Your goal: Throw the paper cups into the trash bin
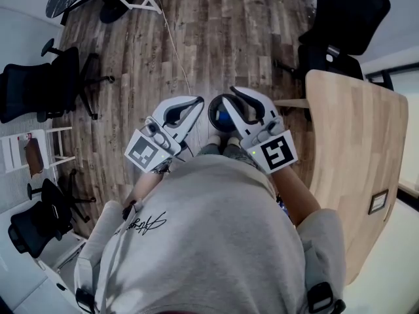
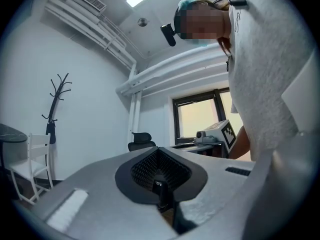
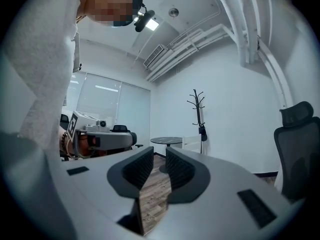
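Wood floor (image 1: pixel 222 31) and wooden table (image 1: pixel 353 142) show no paper cup anywhere; left gripper (image 2: pixel 158 156) is pinched closed, right gripper (image 3: pixel 159 159) narrowly parted on nothing, so going for a cup without reopening would probably knock it over or miss.

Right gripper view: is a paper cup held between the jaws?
No: the right gripper stands with a narrow gap between its jaws, and only the wood floor shows through it.
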### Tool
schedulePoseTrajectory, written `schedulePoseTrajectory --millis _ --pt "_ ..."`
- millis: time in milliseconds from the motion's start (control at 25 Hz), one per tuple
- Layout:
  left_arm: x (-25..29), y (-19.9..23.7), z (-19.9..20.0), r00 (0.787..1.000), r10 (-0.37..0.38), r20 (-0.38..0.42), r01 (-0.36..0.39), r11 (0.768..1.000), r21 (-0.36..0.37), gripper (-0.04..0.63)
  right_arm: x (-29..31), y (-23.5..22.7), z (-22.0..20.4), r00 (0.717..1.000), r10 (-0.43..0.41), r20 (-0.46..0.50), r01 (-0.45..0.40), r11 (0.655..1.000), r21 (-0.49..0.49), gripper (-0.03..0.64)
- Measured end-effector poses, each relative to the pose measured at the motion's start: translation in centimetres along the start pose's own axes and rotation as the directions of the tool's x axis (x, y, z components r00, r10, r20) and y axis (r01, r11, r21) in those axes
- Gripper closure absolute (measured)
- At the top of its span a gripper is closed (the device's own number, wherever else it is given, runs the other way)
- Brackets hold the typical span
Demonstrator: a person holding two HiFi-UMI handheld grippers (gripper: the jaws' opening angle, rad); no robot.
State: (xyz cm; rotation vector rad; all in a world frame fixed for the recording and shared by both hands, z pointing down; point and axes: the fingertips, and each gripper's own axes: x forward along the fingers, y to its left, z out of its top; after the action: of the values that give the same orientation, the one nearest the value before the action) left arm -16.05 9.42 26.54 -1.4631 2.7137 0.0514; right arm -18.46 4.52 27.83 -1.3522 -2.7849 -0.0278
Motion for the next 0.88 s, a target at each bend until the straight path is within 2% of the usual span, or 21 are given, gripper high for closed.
schedulePoseTrajectory --millis 200,400,640,880 --pt "0.2 0.0 1.7 0.997 -0.019 0.071 0.017 0.999 0.027 0.592 0.3 0.2 0.6 1.0 0.013 0.008 -0.012 1.0 -0.007 0.555" --pt "0.2 0.0 0.8 1.0 0.01 0.002 -0.01 1.0 0.015 0.592 0.2 0.5 0.8 1.0 0.024 0.017 -0.023 1.0 -0.01 0.568" --pt "0.0 -0.4 1.1 1.0 0.001 0.013 -0.001 1.0 0.028 0.592 0.0 0.9 0.9 0.999 0.03 0.023 -0.029 1.0 -0.008 0.58" --pt "-0.4 -0.9 1.7 0.998 -0.014 0.062 0.012 0.999 0.042 0.592 -0.4 1.1 0.9 0.999 0.032 0.023 -0.031 0.999 -0.01 0.586"
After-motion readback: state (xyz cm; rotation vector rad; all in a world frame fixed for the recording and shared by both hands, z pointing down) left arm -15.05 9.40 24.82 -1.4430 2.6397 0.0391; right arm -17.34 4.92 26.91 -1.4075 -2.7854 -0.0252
